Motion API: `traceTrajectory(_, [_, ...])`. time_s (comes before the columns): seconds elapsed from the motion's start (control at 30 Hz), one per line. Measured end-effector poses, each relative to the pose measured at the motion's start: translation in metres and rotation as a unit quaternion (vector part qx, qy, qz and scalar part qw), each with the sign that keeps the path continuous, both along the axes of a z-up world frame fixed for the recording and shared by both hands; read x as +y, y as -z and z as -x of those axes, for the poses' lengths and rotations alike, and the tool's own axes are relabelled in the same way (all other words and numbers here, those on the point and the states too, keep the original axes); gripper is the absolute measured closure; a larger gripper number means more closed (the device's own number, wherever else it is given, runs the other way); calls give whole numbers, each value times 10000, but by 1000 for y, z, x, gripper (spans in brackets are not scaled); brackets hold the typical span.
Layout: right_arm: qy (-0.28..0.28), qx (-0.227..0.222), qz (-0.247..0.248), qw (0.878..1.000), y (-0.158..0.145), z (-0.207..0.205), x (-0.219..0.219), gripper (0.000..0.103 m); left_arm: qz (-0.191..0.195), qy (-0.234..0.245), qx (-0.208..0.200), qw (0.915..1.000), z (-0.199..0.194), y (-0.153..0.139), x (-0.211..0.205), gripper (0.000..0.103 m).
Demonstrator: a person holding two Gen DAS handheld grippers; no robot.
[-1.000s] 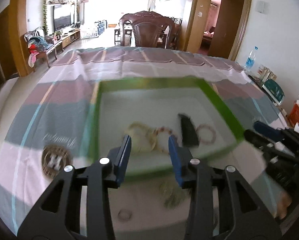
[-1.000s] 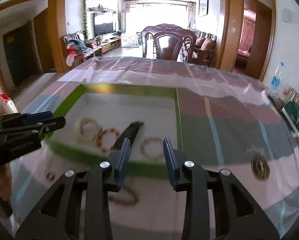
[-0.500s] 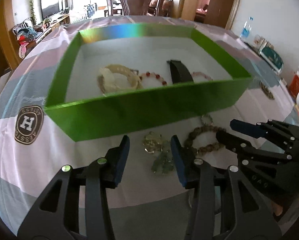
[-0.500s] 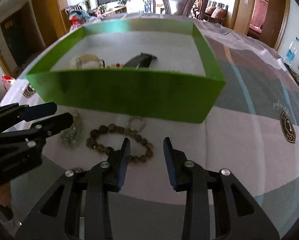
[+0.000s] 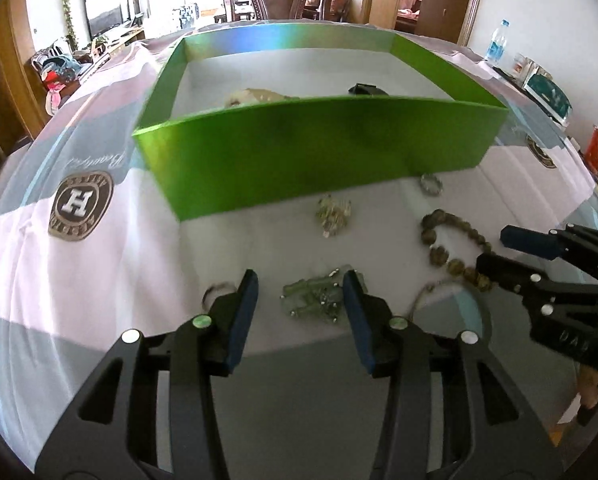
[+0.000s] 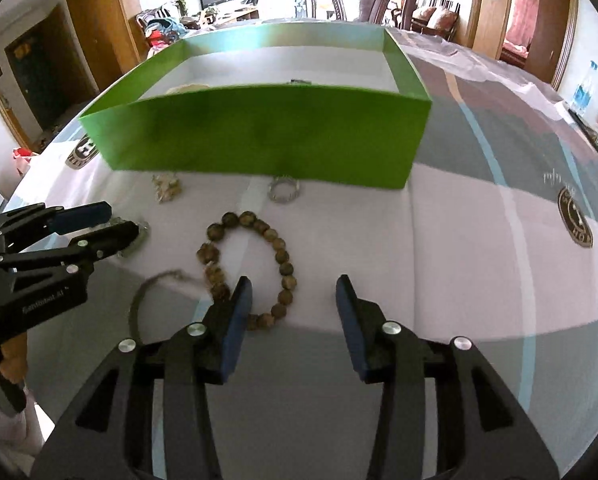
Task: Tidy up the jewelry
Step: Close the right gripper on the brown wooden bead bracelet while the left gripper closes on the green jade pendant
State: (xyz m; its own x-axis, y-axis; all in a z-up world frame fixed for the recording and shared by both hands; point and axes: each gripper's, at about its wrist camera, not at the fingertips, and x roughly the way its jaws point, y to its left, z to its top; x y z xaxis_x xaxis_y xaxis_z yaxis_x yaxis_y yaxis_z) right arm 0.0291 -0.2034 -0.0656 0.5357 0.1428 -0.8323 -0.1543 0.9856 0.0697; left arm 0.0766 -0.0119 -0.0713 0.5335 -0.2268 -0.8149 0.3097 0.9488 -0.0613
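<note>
While the left tool (image 5: 301, 286) sits at the bottom centre of the left wrist view, its two blue-faced fingers stand apart, released, with a cluster of pale green stones (image 5: 314, 299) lying on the cloth between the tips. A small ring (image 5: 215, 293) lies just left of the left finger. Higher, in the middle of the frame, a pale trinket (image 5: 333, 216) rests near the front wall of the green box (image 5: 307, 152), and a silver ring (image 5: 431, 185) lies right of it, close to the box. A brown bead bracelet (image 5: 451, 248) spreads at centre right, reaching the tip of the right tool (image 5: 493, 254), which enters from the right edge with fingers parted. Inside the box a cream piece and a black strap (image 5: 369, 89) peek over the wall.

Seen from the right wrist view, the right tool (image 6: 295, 292) fills the bottom, fingers wide, holding nothing; the bead bracelet (image 6: 251, 264) lies on the surface with its lower arc beside the left finger. The silver ring (image 6: 285, 191) sits just below the green box (image 6: 259, 136). At centre left the left tool (image 6: 117, 222) hovers open over the cloth.
</note>
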Motion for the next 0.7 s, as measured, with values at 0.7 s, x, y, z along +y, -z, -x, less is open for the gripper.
traceTrajectory(0.7, [163,-213,327,9991,3,-1,6,59,-135,-458,-123,9988,16,-1,-8,62])
